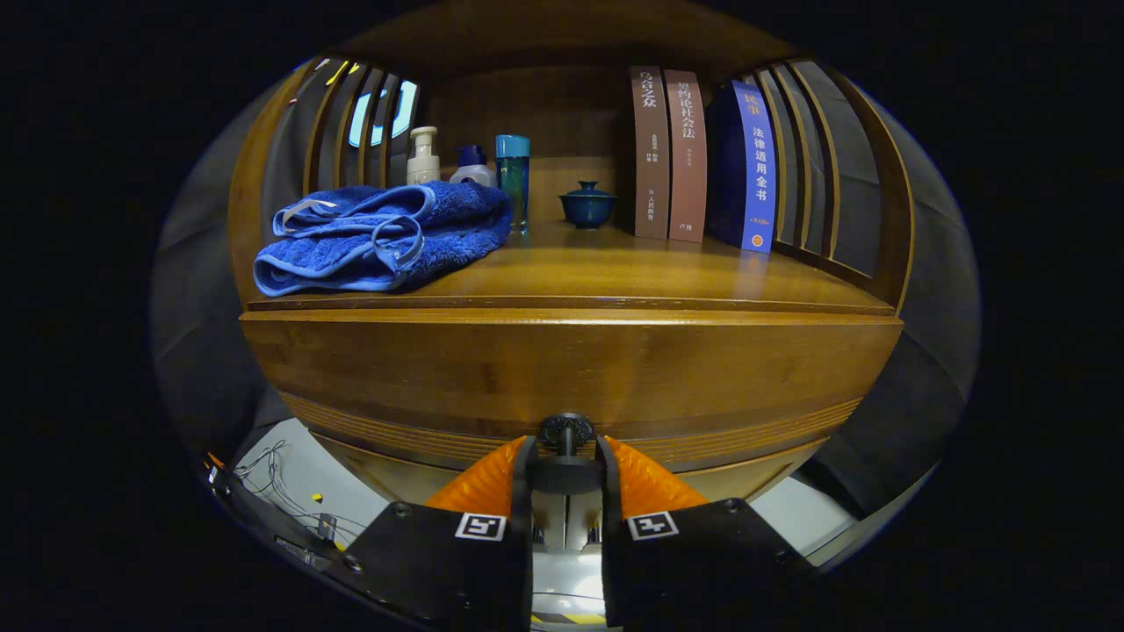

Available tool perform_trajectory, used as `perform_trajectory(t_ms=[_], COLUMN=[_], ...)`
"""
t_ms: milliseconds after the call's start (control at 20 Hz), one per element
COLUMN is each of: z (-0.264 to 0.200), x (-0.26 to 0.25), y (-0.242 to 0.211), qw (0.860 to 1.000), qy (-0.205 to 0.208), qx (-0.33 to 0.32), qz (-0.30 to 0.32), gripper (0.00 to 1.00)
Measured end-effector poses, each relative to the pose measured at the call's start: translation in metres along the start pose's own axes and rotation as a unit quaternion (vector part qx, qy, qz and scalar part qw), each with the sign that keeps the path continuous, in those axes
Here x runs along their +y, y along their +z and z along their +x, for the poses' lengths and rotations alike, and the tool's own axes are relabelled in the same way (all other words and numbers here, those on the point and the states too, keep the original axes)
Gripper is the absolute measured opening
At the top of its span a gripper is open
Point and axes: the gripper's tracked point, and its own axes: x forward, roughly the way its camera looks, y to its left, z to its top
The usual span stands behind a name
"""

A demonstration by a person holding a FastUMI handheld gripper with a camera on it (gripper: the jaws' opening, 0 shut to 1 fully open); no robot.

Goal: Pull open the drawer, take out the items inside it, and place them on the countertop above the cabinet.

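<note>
I hold the tongs (566,443) level, clenched on the drawer knob (565,432) of the closed drawer (571,369). On the counter (615,272) beyond them I count one blue towel (382,237), three bottles (470,167), one lidded cup (587,204), three books (694,158).

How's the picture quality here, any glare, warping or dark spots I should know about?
Gripper view: fisheye lens bows the drawer front and countertop edges into curves; soft glare sheens the countertop beside the blue towel; the shelf's upper back falls into shadow; the drawer knob, with the claw shut on it, stays sharp.
</note>
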Motion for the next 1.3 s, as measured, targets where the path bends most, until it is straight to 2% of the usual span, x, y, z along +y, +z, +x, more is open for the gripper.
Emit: perform_trajectory(t_ms=[250,900,1300], z=[-0.029,-0.159,-0.191], x=[0.002,0.002,0.002], y=[-0.014,-0.07,-0.093], qw=[1.0,0.999,0.997], qy=[-0.001,0.009,0.015], qx=[0.012,0.052,0.077], qz=[-0.007,-0.013,-0.019], gripper=[0.36,0.35,0.35])
